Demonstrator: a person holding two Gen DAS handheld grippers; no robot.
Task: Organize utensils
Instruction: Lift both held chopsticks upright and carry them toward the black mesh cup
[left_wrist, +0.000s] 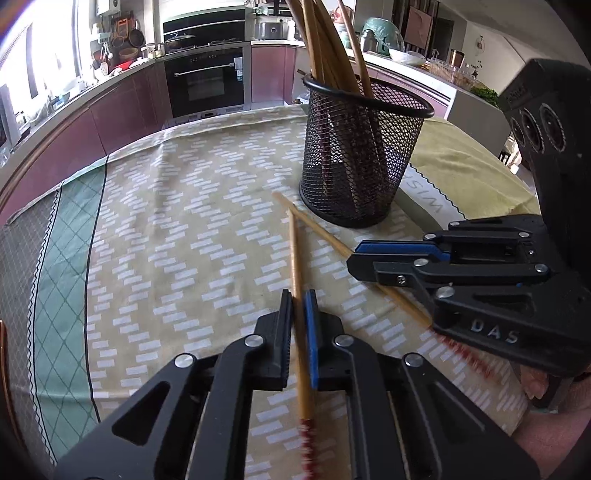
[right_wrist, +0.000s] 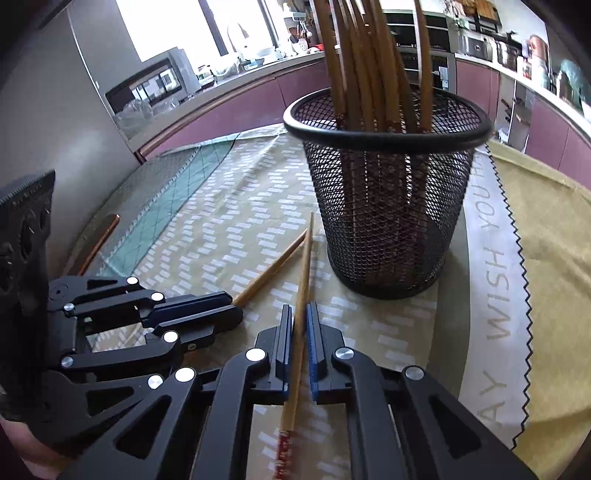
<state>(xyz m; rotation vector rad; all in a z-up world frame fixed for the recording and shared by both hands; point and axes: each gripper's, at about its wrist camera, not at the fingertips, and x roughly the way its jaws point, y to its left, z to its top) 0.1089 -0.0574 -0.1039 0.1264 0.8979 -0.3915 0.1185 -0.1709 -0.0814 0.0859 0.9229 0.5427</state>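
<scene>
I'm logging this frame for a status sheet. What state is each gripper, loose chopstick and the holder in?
left gripper: shut on a chopstick.
right gripper: shut on a chopstick.
left chopstick: clamped, tip pointing toward the holder.
right chopstick: clamped, its tip crossing the other's.
mesh holder: upright on the tablecloth, holding a bundle of chopsticks.

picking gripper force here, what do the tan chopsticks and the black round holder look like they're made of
The tan chopsticks with red patterned ends look like bamboo or wood: matte, pale, faintly grained. The black round mesh holder looks like painted metal: see-through wire mesh under a smooth, slightly glossy rolled rim. Neither can be confirmed by sight alone.
</scene>
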